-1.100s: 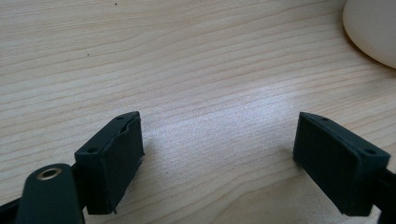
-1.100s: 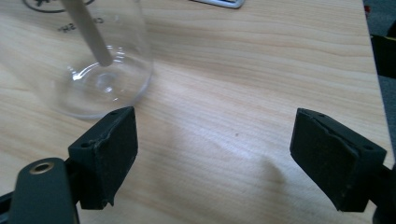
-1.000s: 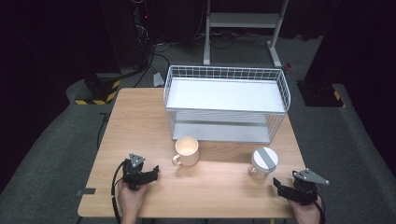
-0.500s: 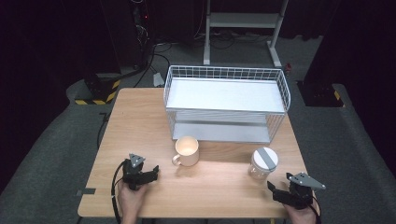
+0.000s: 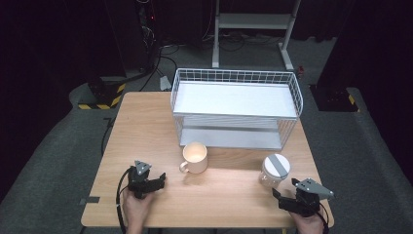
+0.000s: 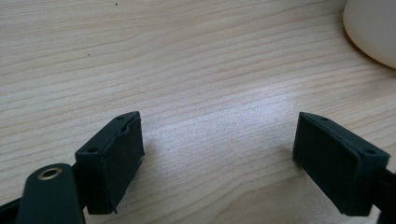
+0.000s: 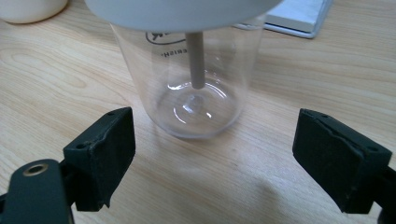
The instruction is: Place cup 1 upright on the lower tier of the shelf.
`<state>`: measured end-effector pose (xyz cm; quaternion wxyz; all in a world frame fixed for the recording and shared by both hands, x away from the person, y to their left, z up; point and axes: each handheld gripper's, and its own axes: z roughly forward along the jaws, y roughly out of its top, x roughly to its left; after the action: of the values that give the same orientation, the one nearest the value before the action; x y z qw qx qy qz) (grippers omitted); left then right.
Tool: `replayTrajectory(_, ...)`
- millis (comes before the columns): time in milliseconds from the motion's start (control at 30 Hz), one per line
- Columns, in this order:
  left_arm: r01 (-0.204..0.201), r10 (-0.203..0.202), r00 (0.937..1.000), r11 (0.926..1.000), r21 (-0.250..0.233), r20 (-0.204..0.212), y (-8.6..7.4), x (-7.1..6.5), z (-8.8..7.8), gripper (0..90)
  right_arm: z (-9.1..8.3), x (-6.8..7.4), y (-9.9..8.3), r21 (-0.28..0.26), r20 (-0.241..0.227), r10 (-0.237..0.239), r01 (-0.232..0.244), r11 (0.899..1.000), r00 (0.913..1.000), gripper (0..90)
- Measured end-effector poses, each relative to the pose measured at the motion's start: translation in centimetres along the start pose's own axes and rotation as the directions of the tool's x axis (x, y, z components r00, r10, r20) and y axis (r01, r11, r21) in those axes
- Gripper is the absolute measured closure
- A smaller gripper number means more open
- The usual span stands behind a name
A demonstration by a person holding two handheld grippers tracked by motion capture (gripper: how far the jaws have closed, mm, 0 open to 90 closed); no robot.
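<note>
While the wooden table [image 5: 146,126] fills the middle of the high view, the white wire rack [image 5: 236,109] stands at its upper centre, two shelves, both bare. Below it, centre frame, sits the cream mug [image 5: 196,157], handle toward lower left. Lower right is the clear jar [image 5: 275,170] with a grey lid, standing upright on the wood; in the right gripper view it stands top centre, just ahead of the jaws, not between them. Right gripper [image 5: 285,199], lower right corner: jaws have just been opening, wide apart, nothing between them. Left gripper [image 5: 157,181], lower left: jaws apart, empty, bare wood between them, mug well off to upper right of its view. Likely step: reach for the jar. To do it well, push straight in low, centre the glass wall between the pads, stay under the lid, close gently since smooth glass may slip or tip.
</note>
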<state>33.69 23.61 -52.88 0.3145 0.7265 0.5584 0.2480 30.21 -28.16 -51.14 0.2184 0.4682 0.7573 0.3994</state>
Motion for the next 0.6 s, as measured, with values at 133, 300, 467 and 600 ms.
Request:
replayTrajectory(133, 0.000, 0.000, 1.0000, 1.0000, 0.000, 0.000, 0.0, 0.0, 0.0, 16.3, 0.2, 0.2, 0.3, -0.006, -0.007, 0.000, 0.000, 1.000, 1.0000, 12.6)
replayTrajectory(300, 0.000, 0.000, 1.0000, 1.0000, 0.000, 0.000, 0.0, 0.0, 0.0, 16.3, 0.5, 0.2, 0.7, -0.014, -0.006, -0.004, 0.004, 1.000, 1.0000, 11.7)
replayTrajectory(467, 0.000, 0.000, 1.0000, 1.0000, 0.000, 0.000, 0.0, 0.0, 0.0, 16.3, 0.9, 0.3, 1.1, -0.022, -0.009, -0.006, 0.006, 1.000, 0.9999, 11.1)
replayTrajectory(600, 0.000, 0.000, 1.0000, 1.0000, 0.000, 0.000, 0.0, 0.0, 0.0, 16.3, 1.2, 0.3, 1.3, -0.026, -0.008, -0.006, 0.005, 1.000, 1.0000, 10.6)
